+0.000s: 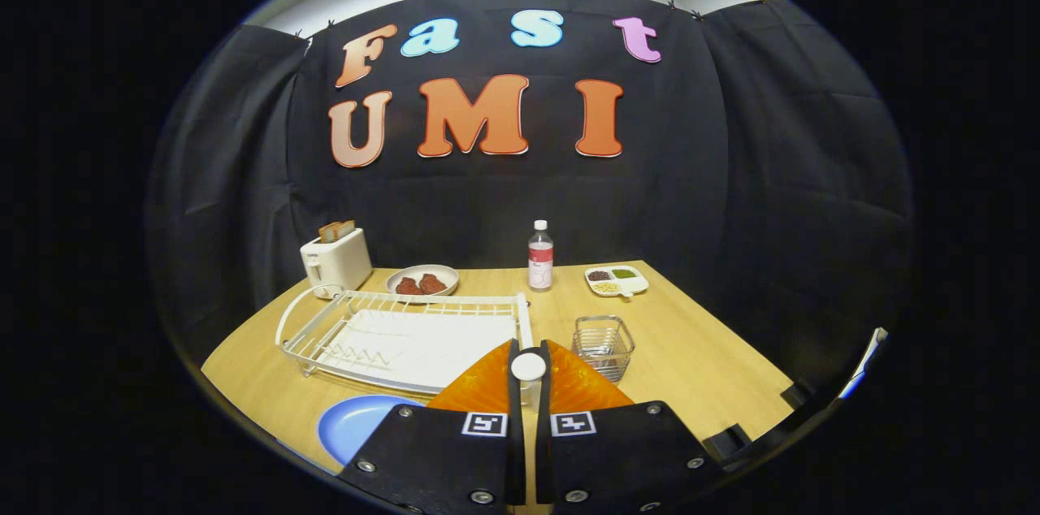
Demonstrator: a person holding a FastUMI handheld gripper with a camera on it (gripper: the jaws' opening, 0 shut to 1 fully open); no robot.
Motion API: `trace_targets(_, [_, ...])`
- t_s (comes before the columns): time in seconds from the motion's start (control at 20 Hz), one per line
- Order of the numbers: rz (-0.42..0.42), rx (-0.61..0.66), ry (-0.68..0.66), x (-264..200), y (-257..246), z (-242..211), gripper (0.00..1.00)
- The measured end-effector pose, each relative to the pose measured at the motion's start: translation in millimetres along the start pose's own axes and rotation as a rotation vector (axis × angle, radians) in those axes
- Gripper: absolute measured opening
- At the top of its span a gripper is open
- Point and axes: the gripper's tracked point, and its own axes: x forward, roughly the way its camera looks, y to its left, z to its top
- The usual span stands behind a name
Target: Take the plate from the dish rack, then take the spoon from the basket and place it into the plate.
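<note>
Tongs (528,373) clamp spoon (528,366) beside blue plate (357,424).

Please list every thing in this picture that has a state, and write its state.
gripper: shut on a white spoon handle
spoon: held upright between the fingers
dish rack: empty
blue plate: on the table, empty
wire basket: upright, empty
bottle: upright, capped
toaster: toast sticking up
</note>
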Motion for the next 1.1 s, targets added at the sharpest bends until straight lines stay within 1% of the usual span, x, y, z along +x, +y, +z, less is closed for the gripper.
trace_targets(0.3, [0.104,-0.012,0.039,-15.4,70.4,-36.4,0.05])
trace_targets(0.45, [0.173,-0.005,0.068,-21.7,98.4,-58.8,0.05])
trace_targets(0.65, [0.249,-0.007,0.113,-17.2,127.5,-89.3,0.05])
trace_targets(0.9, [0.295,0.006,0.165,-7.4,143.5,-115.5,0.05])
trace_targets(1.0, [0.307,0.006,0.164,-6.4,144.3,-115.8,0.07])
trace_targets(1.05, [0.314,0.008,0.175,-8.0,144.2,-117.2,0.11])
trace_targets(1.1, [0.319,0.008,0.187,-8.9,143.2,-120.1,0.11])
